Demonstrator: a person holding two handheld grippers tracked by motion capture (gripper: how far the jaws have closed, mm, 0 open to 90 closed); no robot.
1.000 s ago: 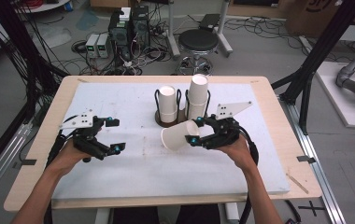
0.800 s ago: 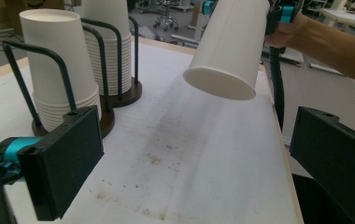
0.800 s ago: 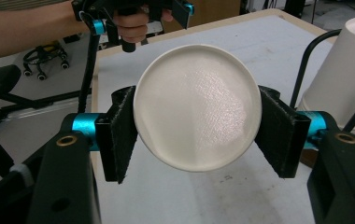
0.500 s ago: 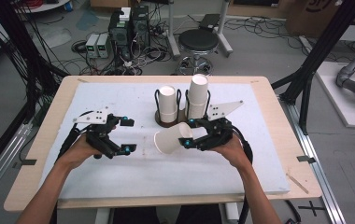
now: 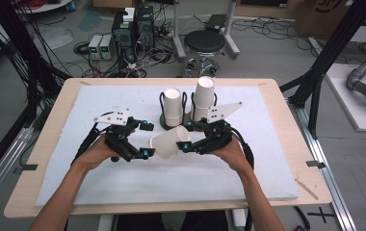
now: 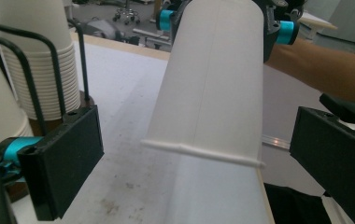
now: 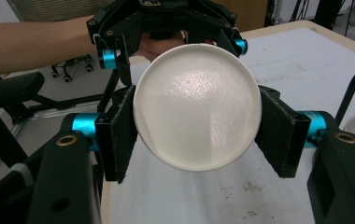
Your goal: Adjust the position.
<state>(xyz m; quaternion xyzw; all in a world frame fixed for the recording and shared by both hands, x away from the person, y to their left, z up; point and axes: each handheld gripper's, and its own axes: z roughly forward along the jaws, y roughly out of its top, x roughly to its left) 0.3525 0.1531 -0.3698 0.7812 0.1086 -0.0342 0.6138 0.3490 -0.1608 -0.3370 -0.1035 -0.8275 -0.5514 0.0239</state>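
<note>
A white paper cup (image 5: 169, 143) lies on its side above the white mat, its mouth pointing left. My right gripper (image 5: 186, 138) is shut on the cup's base end; in the right gripper view the round base (image 7: 196, 116) sits squeezed between both pads (image 7: 119, 135). My left gripper (image 5: 146, 140) stands open at the cup's mouth. In the left gripper view the cup (image 6: 213, 93) runs between the two jaws with a gap on each side of its rim.
Two stacks of white cups (image 5: 173, 106) (image 5: 204, 96) stand in a black wire holder (image 5: 164, 118) just behind the grippers. The white mat (image 5: 267, 163) covers a wooden table (image 5: 287, 115). A stool and cables are on the floor beyond.
The left gripper has moved right toward the cup, and the right gripper has carried the cup a little left. The cup's mouth now sits between the left jaws.
</note>
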